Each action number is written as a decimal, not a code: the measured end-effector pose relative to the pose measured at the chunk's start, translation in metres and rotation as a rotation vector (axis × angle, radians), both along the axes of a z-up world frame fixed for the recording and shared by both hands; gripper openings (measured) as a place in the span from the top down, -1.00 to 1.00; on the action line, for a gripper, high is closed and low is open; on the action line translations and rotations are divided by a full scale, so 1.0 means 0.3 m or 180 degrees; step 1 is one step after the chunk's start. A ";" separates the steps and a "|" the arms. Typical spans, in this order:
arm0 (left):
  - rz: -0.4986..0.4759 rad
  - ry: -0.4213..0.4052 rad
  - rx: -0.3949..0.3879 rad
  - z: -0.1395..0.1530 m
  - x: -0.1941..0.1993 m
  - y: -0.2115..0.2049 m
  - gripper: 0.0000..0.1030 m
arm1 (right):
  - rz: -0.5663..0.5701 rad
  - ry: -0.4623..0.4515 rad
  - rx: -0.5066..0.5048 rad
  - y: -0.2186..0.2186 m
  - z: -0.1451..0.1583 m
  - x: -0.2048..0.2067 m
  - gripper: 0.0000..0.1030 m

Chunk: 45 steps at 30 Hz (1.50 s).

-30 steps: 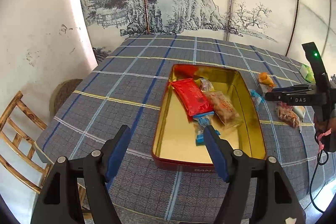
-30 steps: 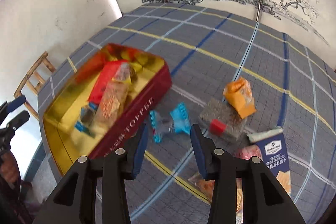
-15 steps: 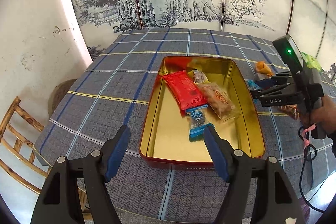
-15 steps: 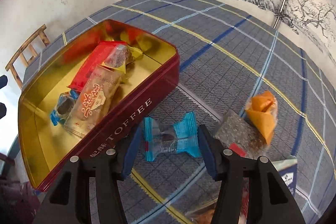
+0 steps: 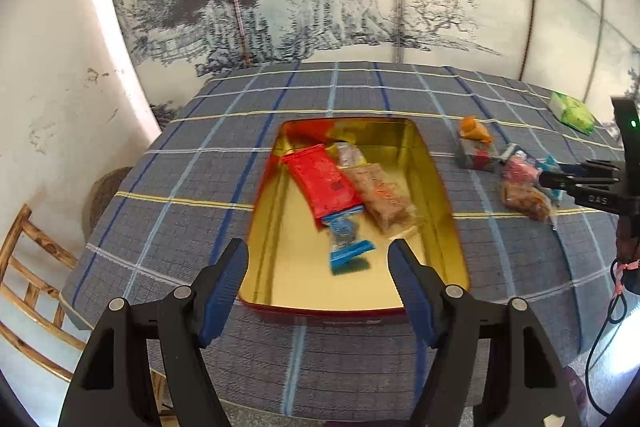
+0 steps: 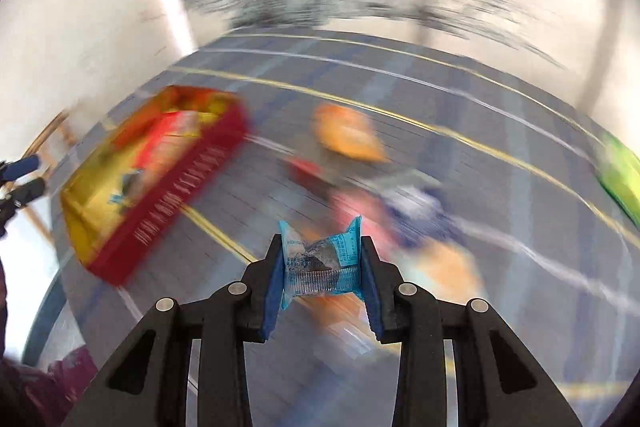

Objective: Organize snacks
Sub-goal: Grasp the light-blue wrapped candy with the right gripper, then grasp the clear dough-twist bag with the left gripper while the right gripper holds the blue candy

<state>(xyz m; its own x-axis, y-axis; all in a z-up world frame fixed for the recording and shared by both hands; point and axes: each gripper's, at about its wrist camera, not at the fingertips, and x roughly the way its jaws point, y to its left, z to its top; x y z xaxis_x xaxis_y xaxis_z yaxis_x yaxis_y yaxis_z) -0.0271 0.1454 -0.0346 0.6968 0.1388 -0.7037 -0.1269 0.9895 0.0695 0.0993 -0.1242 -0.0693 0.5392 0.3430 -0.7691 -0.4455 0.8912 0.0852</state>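
A red toffee tin (image 5: 438,183) with a gold inside lies open on the checked tablecloth. In it are a red packet (image 5: 324,183), a brown biscuit packet (image 5: 384,197) and a blue candy (image 5: 346,241). My left gripper (image 5: 320,279) hangs open over the tin's near end with nothing between its fingers. My right gripper (image 6: 320,267) is closing its jaws on a second blue candy (image 6: 320,255), pads pressing both sides, lifted off the cloth. In the left wrist view the right gripper (image 5: 560,179) is right of the tin, over the loose snacks. The right wrist view is blurred; the tin (image 6: 160,219) lies at its left.
Loose snacks lie right of the tin: an orange packet (image 5: 474,131), a grey and red packet (image 5: 478,155), a pink one (image 5: 518,169) and a brown bag (image 5: 524,201). A green pack (image 5: 572,111) sits far right. A wooden chair (image 5: 24,267) stands at the table's left edge.
My right gripper has closed on the blue candy that lay beside the tin, lifted it and swung right, away from the tin. My left gripper has drifted slightly, still open.
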 end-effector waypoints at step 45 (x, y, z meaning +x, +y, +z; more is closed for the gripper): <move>0.0066 0.1933 -0.1365 -0.296 0.707 -0.669 -0.23 | -0.0924 -0.0019 0.0408 -0.616 -0.132 -0.083 0.24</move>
